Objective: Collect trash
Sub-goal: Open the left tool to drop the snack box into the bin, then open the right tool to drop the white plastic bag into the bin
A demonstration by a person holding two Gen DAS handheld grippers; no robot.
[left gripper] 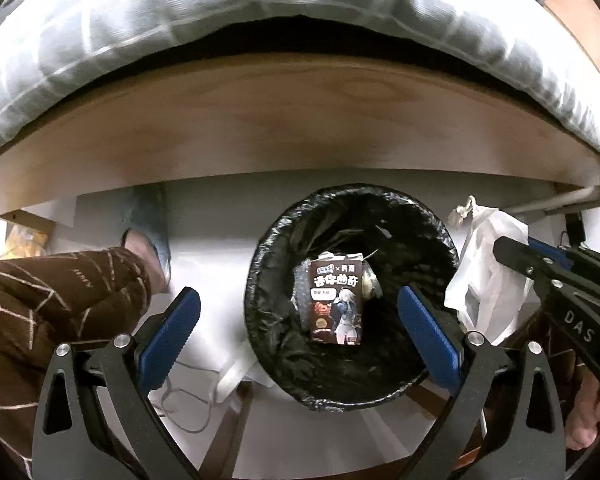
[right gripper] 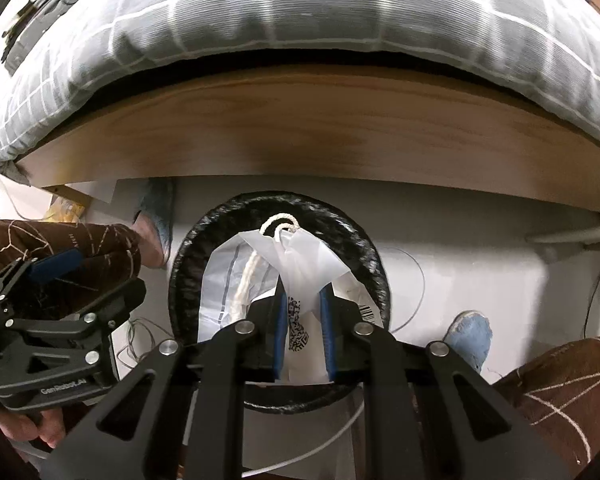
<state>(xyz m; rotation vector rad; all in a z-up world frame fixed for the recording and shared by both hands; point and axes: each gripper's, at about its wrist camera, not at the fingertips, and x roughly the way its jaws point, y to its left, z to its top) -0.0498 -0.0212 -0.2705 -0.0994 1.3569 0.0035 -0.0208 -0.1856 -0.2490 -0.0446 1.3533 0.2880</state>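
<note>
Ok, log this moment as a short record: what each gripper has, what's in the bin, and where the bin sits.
left gripper: open, empty, above the bin
right gripper: shut on the white plastic bag, held over the bin
bin: round, black liner, on the floor beside the bed frame
bin contents: snack box, other scraps

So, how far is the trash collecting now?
Done: a printed snack box already lies inside the black-lined bin. In hand: the right tool is shut on a white plastic bag above the bin. Left: dropping that bag in. The left tool is open and holds nothing.
</note>
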